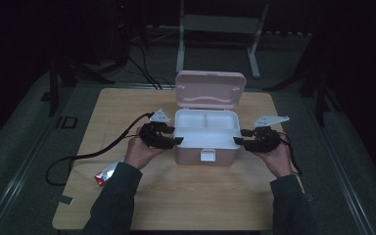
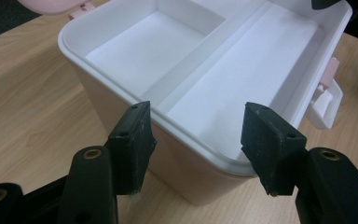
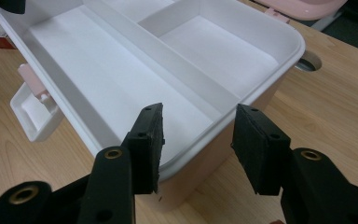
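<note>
A pale pink box point(image 1: 206, 147) stands in the middle of the wooden table point(image 1: 196, 200) with its lid point(image 1: 210, 90) raised. Inside it a white tray point(image 2: 191, 60) with dividers holds nothing. My left gripper point(image 1: 178, 140) is at the box's left end. In the left gripper view its jaws point(image 2: 196, 144) straddle the rim with a gap on each side, so it is open. At the box's right end, my right gripper point(image 1: 237, 140) has one jaw inside the tray point(image 3: 200, 42) and one outside. There the right gripper point(image 3: 196, 144) is closed across the rim.
A white latch point(image 1: 206, 155) hangs at the box's front. A small red and white packet point(image 1: 106, 174) lies on the table by the person's left forearm. A black cable point(image 1: 78, 159) trails off the left edge. A round hole point(image 3: 307, 61) in the tabletop sits beside the box.
</note>
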### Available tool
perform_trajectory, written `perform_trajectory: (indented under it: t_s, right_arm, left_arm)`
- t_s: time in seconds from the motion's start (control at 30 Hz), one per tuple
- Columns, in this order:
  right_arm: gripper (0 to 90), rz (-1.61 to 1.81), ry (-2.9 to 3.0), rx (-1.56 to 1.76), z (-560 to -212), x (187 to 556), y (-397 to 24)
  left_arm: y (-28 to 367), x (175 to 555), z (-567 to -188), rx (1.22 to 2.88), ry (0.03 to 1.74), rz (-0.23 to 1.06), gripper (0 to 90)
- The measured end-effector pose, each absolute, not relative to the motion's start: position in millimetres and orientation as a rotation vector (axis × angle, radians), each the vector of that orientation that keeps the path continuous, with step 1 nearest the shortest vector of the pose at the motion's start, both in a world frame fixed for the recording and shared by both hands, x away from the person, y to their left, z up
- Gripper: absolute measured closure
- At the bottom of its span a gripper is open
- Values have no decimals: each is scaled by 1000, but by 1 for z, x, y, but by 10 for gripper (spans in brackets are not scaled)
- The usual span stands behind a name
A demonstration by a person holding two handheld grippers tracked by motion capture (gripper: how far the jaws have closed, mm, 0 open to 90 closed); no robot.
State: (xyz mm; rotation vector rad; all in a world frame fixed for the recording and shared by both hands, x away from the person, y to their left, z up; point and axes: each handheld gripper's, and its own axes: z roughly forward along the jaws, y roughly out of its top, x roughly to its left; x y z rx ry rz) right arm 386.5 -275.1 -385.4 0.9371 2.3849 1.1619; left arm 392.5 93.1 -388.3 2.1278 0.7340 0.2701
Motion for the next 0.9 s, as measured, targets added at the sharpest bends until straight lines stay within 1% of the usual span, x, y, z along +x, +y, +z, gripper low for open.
perform_trajectory:
  t_s: [0.27,0.63,0.7,0.9]
  right_arm:
    - [528,1184,2394,926,-387,387,-267]
    - [516,1174,2438,868,-385,387,-245]
    - [513,1174,2448,852,-385,386,-239]
    - [511,1167,2457,829,-385,383,-232]
  left_arm:
    - [102,388,-387,2137,758,288,442]
    - [127,377,-390,2116,787,290,453]
    - [130,373,-388,2132,793,316,455]
    - [134,369,-388,2138,795,330,455]
